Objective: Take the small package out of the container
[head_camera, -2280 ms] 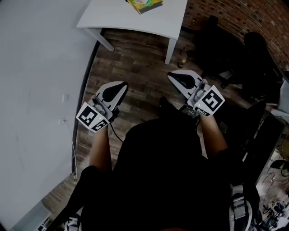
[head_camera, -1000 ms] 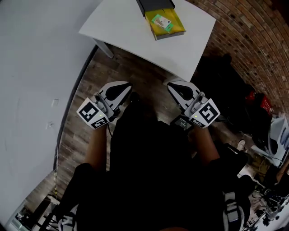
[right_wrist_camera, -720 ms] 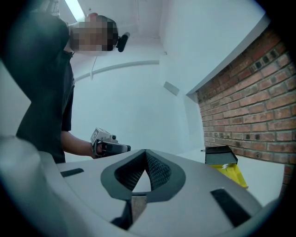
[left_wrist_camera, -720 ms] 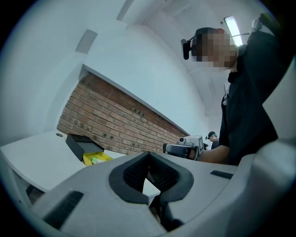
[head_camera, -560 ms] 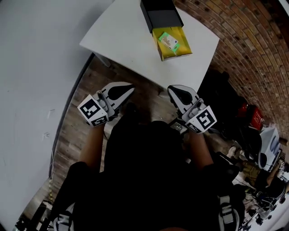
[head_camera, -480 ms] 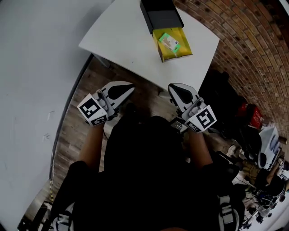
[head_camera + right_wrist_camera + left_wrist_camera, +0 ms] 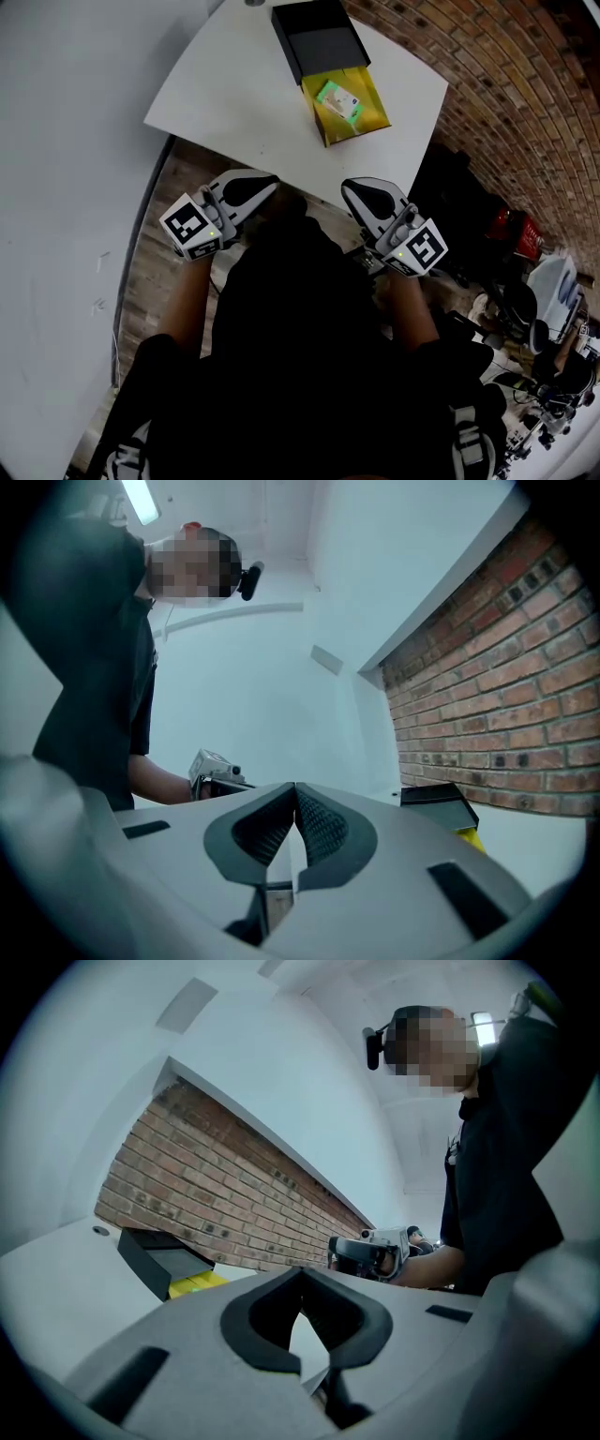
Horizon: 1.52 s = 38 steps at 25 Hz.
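On the white table (image 7: 234, 84) stands an open container: a black box (image 7: 319, 39) with a yellow tray (image 7: 361, 120) drawn out toward me. A small green-and-white package (image 7: 337, 97) lies in the tray. My left gripper (image 7: 270, 180) and right gripper (image 7: 349, 186) are held level, side by side, just short of the table's near edge, well back from the container. Both are shut with nothing between the jaws. The left gripper view (image 7: 301, 1269) shows the black box (image 7: 155, 1251) ahead on the left. In the right gripper view (image 7: 295, 787), the black box (image 7: 436, 803) appears ahead on the right.
A brick wall (image 7: 506, 84) runs along the table's right side and a white wall (image 7: 66, 141) along the left. Dark chairs and a red bag (image 7: 511, 230) stand on the wooden floor at the right. A small round fitting (image 7: 99, 1231) sits on the table's far part.
The table and container have come closer and lower in the head view. Both grippers have moved forward to the table's near edge and stayed shut.
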Available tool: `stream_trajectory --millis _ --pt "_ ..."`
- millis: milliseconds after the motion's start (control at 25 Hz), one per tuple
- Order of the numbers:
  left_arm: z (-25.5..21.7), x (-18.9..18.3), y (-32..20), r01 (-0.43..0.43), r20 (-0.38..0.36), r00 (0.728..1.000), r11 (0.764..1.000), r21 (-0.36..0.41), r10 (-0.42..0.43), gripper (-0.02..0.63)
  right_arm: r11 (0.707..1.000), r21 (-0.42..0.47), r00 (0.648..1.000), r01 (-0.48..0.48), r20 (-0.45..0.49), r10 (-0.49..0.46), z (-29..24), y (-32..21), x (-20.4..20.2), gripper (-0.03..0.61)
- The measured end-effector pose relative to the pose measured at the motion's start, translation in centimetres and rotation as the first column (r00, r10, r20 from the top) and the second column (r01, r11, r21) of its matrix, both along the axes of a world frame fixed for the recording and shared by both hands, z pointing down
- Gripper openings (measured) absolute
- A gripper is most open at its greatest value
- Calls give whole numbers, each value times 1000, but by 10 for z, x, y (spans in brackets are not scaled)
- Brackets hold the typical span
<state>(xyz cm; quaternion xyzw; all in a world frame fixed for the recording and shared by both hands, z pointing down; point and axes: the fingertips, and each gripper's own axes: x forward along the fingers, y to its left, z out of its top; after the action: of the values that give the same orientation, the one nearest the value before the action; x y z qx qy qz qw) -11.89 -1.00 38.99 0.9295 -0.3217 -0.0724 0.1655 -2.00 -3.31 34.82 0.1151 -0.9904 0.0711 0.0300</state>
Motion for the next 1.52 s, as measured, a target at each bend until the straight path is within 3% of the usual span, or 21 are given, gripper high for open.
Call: stream_trajectory --millis 480,680,960,1120,1360,1520 --pt "-17 34 -92 -79 43 996 997 -11 79 14 998 30 998 -53 24 52 -8 -79 39 9" --pt "-8 45 -114 -107 79 991 994 -27 109 14 997 54 998 -55 40 53 -8 -103 49 91" --pt "7 37 -145 -144 77 986 988 -58 148 14 995 51 986 -88 -135 94 22 -132 48 185" --pt "30 27 -174 -193 84 976 978 -78 200 14 995 47 974 -85 -207 93 41 -161 23 236" --pt "45 32 -190 -311 -21 950 948 -69 311 14 993 7 943 -121 -311 117 71 -186 -1 269" --pt "68 29 -195 -363 -1 931 924 -119 365 14 993 14 914 -118 -389 114 91 -204 -20 285"
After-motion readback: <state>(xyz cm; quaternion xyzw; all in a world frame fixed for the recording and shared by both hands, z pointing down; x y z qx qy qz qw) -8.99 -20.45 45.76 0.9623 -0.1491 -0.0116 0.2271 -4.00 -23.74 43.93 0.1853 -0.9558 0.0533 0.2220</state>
